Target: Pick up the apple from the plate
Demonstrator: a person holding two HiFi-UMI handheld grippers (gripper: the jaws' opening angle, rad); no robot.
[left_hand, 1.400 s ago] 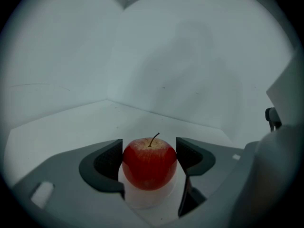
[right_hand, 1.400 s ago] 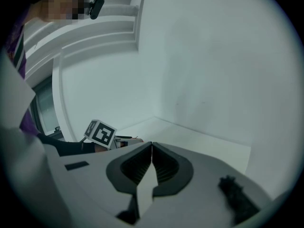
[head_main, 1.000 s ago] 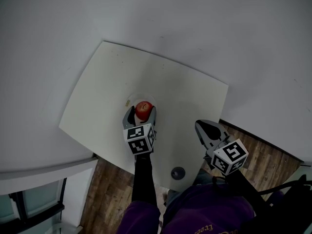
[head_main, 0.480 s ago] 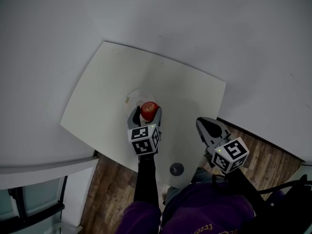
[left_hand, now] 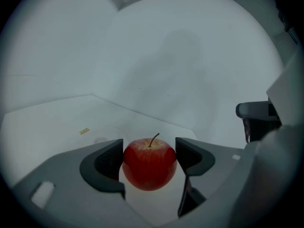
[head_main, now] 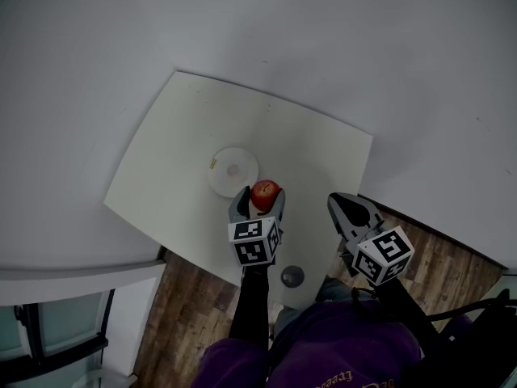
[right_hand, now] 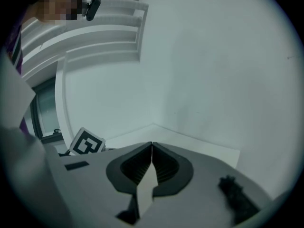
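A red apple (head_main: 265,191) (left_hand: 149,162) with a short stem sits clamped between the two grey jaws of my left gripper (head_main: 258,201) (left_hand: 149,158), held above the white table (head_main: 170,148). The small white round plate (head_main: 233,170) lies bare on the table, up and to the left of the apple. My right gripper (head_main: 346,208) (right_hand: 151,151) is shut with nothing in it, its jaws touching, over the table's near right corner.
A small dark round thing (head_main: 292,276) shows below the table's near edge. Wooden floor (head_main: 182,314) lies beside the person's dark sleeves and purple clothing. White walls stand behind the table. A tiny yellowish mark (left_hand: 84,131) lies on the tabletop.
The left gripper has lifted the apple off the plate and carried it right and toward the person. The plate now lies bare. The right gripper has barely moved.
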